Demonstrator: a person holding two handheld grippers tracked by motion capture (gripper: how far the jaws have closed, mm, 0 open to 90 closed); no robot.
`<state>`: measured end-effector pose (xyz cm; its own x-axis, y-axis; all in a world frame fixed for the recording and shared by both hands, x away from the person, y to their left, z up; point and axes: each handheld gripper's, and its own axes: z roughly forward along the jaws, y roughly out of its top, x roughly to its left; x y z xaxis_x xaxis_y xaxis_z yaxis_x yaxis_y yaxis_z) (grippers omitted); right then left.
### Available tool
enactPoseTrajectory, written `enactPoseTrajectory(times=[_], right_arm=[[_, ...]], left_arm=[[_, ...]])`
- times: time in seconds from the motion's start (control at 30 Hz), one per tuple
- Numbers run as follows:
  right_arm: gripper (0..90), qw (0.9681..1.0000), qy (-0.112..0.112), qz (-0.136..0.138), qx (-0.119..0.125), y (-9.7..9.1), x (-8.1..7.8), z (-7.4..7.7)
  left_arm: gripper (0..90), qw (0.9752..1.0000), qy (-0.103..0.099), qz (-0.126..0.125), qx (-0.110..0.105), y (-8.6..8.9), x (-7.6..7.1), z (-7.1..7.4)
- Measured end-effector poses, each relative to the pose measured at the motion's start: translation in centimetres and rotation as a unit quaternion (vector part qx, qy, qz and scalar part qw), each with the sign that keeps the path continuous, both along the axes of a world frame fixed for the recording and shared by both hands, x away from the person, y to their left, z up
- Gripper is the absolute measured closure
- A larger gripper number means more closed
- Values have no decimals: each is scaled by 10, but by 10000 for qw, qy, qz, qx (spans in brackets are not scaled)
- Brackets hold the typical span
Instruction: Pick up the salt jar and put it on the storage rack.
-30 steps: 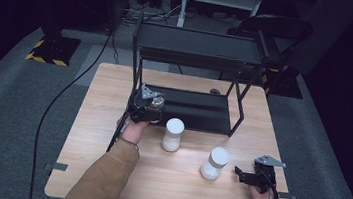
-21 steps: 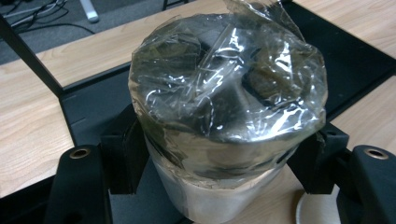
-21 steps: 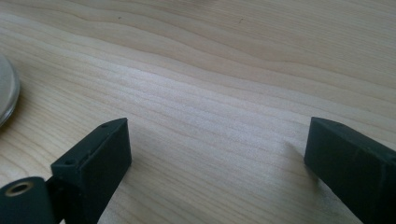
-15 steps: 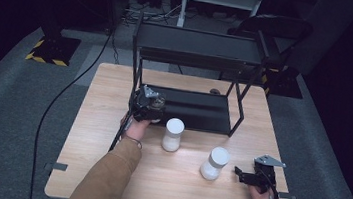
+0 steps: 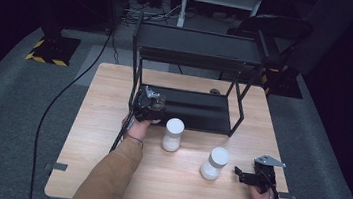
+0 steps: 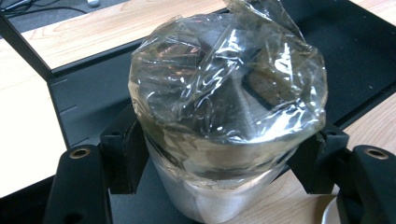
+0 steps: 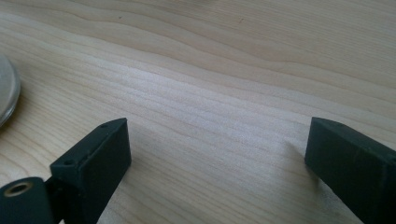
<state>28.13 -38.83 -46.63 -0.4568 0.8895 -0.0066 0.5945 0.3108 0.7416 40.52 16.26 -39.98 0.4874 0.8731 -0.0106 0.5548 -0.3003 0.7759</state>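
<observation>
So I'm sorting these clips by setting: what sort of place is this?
Probably a lab or studio set up for recording, not a home: a bare wooden table on grey carpet, a black metal rack, hazard-striped tape and loose cables in dark surroundings.

A light wooden table (image 5: 106, 172) carries a black metal rack (image 5: 195, 46) with 2 shelves at its far side, 2 white jars (image 5: 172, 134) stand well apart on the wood, and a black cable (image 5: 63, 102) crosses the grey floor (image 5: 0, 125).

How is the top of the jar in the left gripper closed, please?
Covered with clear plastic wrap stretched over the mouth of the jar, crinkled and shiny; no hard lid shows on it.
</observation>
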Motion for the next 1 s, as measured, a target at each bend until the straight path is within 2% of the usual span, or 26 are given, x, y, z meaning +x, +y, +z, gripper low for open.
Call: enactPoseTrajectory(times=[0.33, 0.43, 0.73, 0.83, 0.9, 1.0], right_arm=[[65, 10000, 1, 3, -1, 0, 0, 0], [64, 10000, 4, 6, 0, 0, 0, 0], [62, 10000, 5, 12, 0, 0, 0, 0], [62, 10000, 6, 12, 0, 0, 0, 0], [61, 10000, 6, 15, -2, 0, 0, 0], [61, 10000, 7, 15, -1, 0, 0, 0]], left_arm=[[298, 9997, 23, 84, -209, 7, 4, -8], [298, 9999, -8, 66, -135, 4, 5, -7], [297, 9998, -83, 84, -143, 4, 5, -11], [296, 9999, -97, 67, -41, 2, 6, -12], [294, 9999, -95, 60, -53, 2, 5, -11], [265, 9997, -140, 61, -199, 6, 4, -11]])
